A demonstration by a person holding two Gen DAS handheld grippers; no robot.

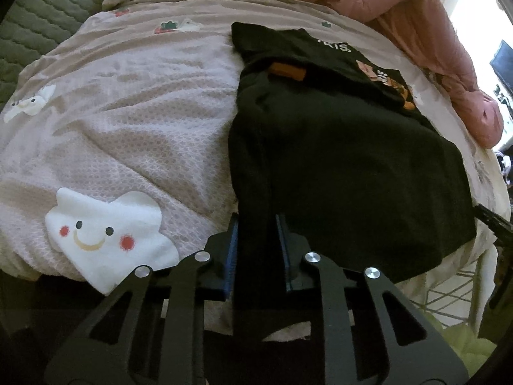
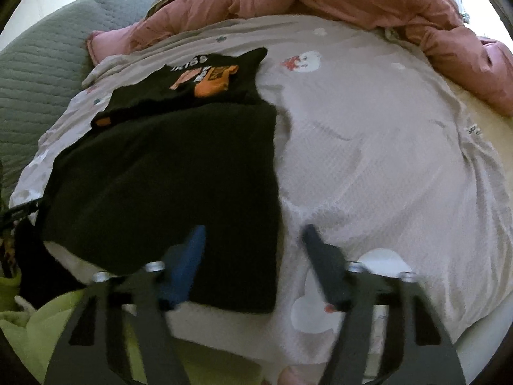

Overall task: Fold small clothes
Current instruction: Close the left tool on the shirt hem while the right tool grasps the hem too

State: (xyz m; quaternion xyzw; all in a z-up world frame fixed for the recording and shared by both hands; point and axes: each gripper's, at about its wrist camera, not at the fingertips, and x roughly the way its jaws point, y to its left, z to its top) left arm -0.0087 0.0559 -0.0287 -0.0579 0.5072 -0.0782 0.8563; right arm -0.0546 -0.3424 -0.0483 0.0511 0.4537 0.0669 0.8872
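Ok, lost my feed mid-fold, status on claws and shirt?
Left claw shut on black shirt near hem. Right claw open, straddling shirt's other near corner. Bedspread around it unobstructed.

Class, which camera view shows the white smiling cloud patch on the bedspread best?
The left wrist view: the white smiling cloud patch lies whole and sharp, eyes, smile and red cheeks visible. The right wrist view shows only a blurred white patch, partly behind a finger.
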